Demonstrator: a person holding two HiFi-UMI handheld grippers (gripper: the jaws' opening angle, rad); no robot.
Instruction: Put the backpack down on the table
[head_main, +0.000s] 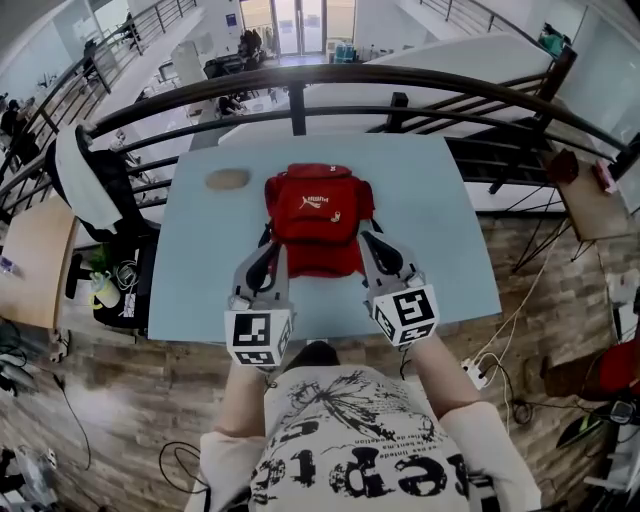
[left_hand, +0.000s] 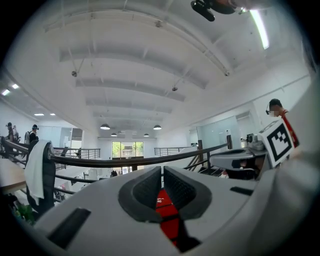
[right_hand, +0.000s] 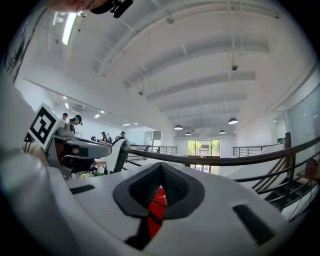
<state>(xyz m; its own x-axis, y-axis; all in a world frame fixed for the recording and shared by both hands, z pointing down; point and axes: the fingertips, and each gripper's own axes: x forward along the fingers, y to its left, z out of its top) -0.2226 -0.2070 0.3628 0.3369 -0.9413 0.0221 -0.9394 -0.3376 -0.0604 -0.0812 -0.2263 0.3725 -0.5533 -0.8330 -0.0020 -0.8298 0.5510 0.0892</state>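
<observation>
Clearly, the pale blue desk (head_main: 440, 230) stands on a wooden floor (head_main: 560, 330), and its far edge is close to a dark curved railing (head_main: 420, 78) in a large white hall. The red backpack (head_main: 318, 215) is upright over the middle of the desk, nearer to the person's edge. Whether its bottom touches the surface cannot be told, and what is inside does not show.

The left tongs (head_main: 268, 250) and the right tongs (head_main: 372, 248) are both clenched on red fabric at its two lower sides. A small brown lump (head_main: 228, 179) lies apart, toward the far left corner. The desk is bare on the right side. A black chair (head_main: 120, 190) stands just beside the left edge.
</observation>
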